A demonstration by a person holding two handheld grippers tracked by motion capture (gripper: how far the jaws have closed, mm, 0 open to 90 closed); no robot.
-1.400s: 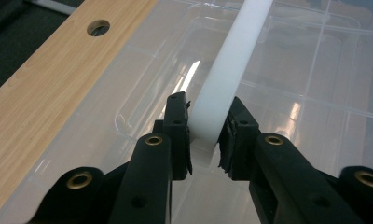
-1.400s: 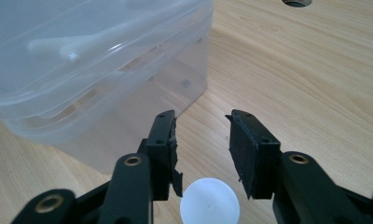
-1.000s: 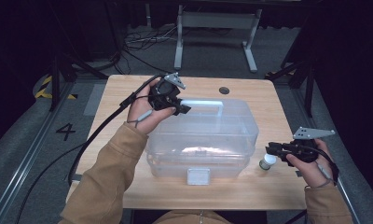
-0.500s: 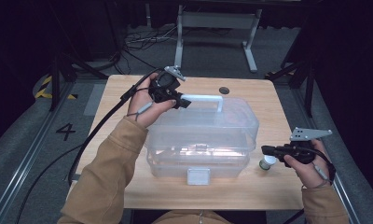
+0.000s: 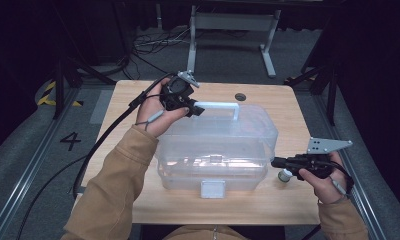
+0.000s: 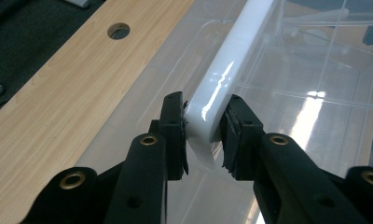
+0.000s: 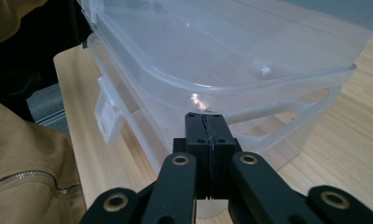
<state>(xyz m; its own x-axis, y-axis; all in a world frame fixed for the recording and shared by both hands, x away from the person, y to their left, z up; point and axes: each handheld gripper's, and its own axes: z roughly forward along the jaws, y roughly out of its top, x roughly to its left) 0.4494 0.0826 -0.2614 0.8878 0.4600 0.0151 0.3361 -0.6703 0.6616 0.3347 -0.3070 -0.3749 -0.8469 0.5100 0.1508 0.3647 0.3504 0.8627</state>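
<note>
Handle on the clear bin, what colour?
White handle, glossy; clearest in the left gripper view.

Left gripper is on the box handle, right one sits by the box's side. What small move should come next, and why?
Probably lift the white handle slightly: the left gripper is clamped on it, while the shut right gripper waits empty beside the clear box.

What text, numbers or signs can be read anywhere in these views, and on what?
"4": dark numeral on the grey floor left of the table, in the high view.
The clear plastic box, its white handle and both grippers carry no readable text.
</note>
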